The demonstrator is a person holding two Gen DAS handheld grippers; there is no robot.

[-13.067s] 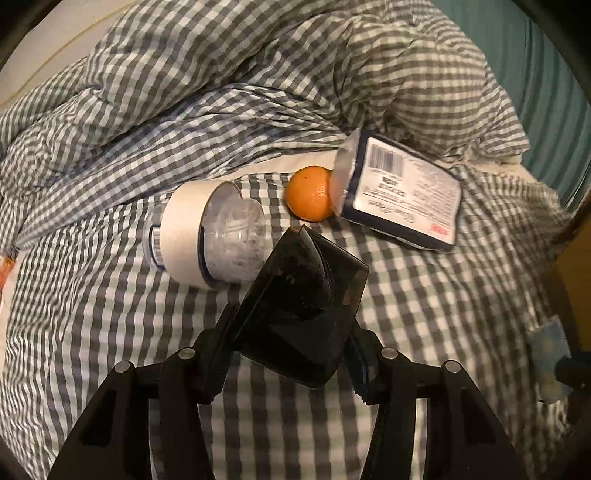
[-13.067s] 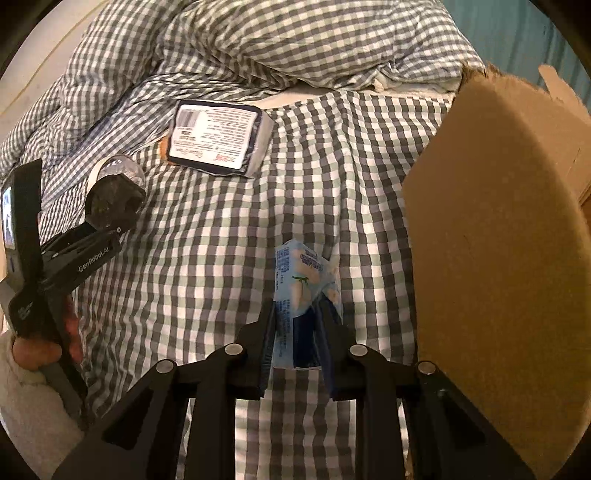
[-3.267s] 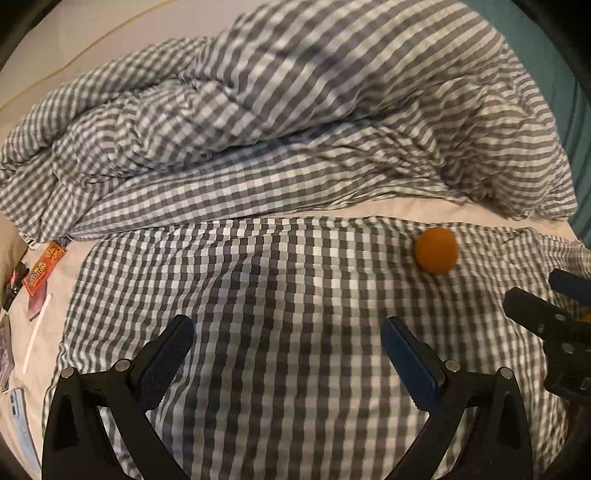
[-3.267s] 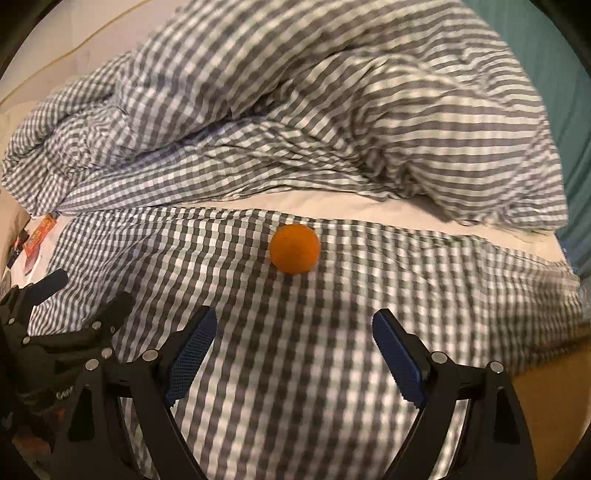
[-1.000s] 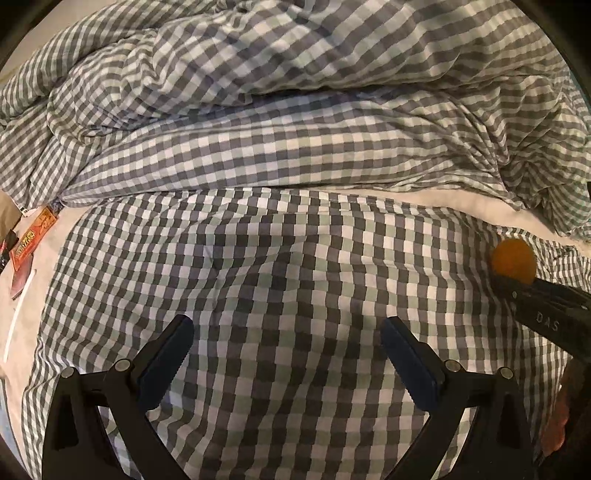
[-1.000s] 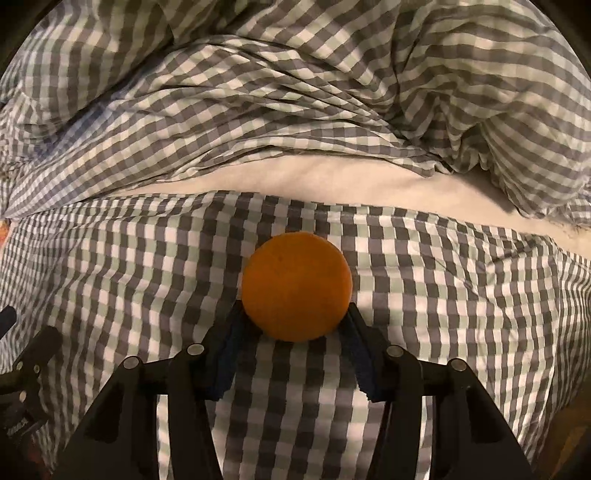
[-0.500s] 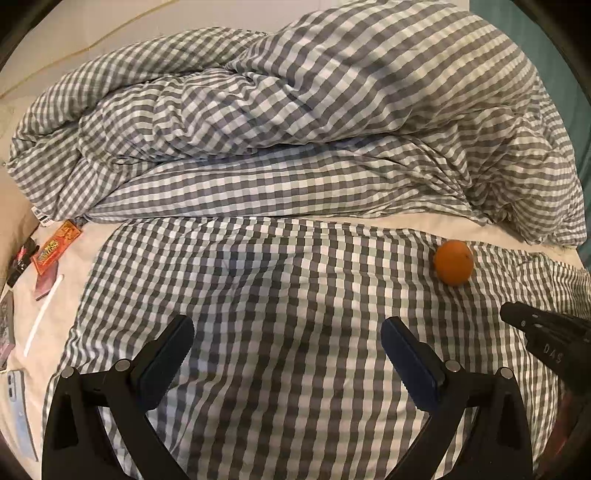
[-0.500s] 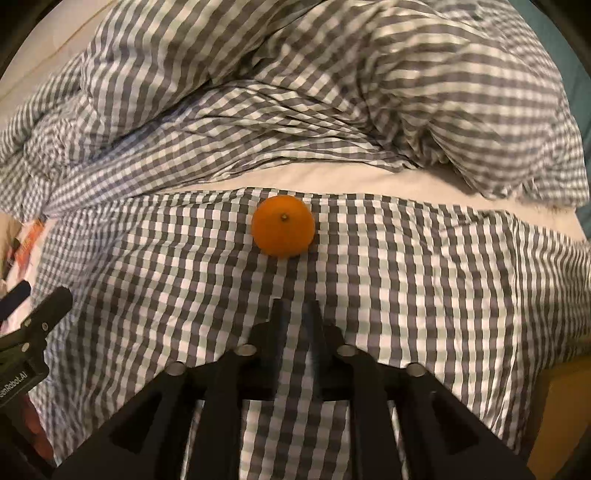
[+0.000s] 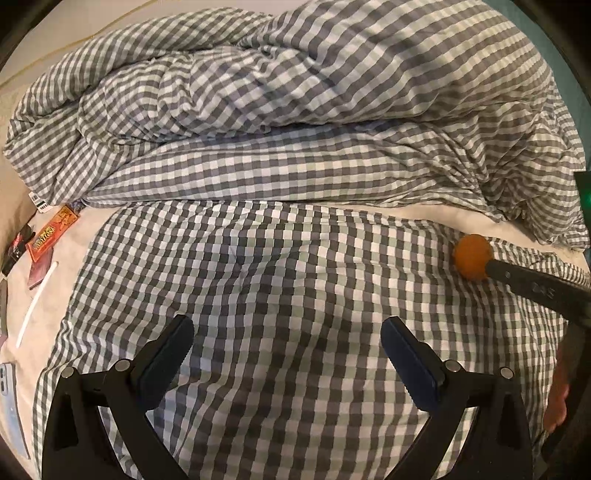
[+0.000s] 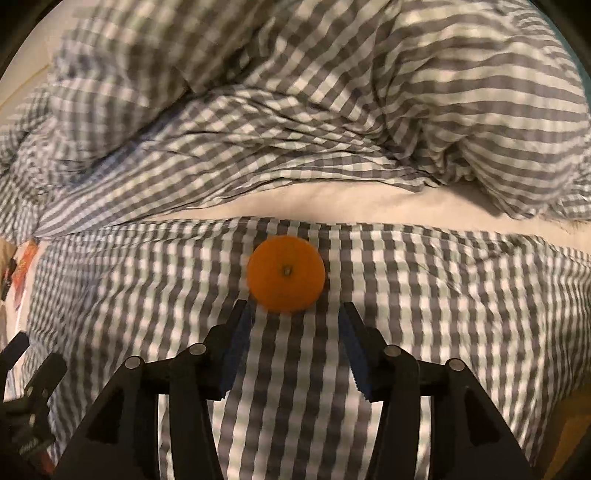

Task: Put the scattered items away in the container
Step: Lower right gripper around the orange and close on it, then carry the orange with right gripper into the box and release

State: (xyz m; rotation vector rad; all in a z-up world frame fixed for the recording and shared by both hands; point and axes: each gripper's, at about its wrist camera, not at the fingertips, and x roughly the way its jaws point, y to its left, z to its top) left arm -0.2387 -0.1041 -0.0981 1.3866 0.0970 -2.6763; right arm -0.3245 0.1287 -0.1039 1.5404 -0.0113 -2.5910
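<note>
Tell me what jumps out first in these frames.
The orange stands out, lying alone on the checked bedspread just beyond the tips of the right tongs, which are opening with nothing between them. Behind it, a rumpled checked duvet fills the back. The left tongs stand wide open over bare bedspread.

I see a bed with a grey and white check sheet point(image 9: 280, 295) spread flat; behind it a big puffy blanket point(image 9: 314, 92) in the same check is bunched up in a heap. Between them a strip of plain cream sheet point(image 10: 332, 206) shows. The wall point(image 9: 55, 33) at the back is pale cream — a bit of blue-green curtain point(image 9: 543, 26) peeks in at the far right; the light is warm and dim.
</note>
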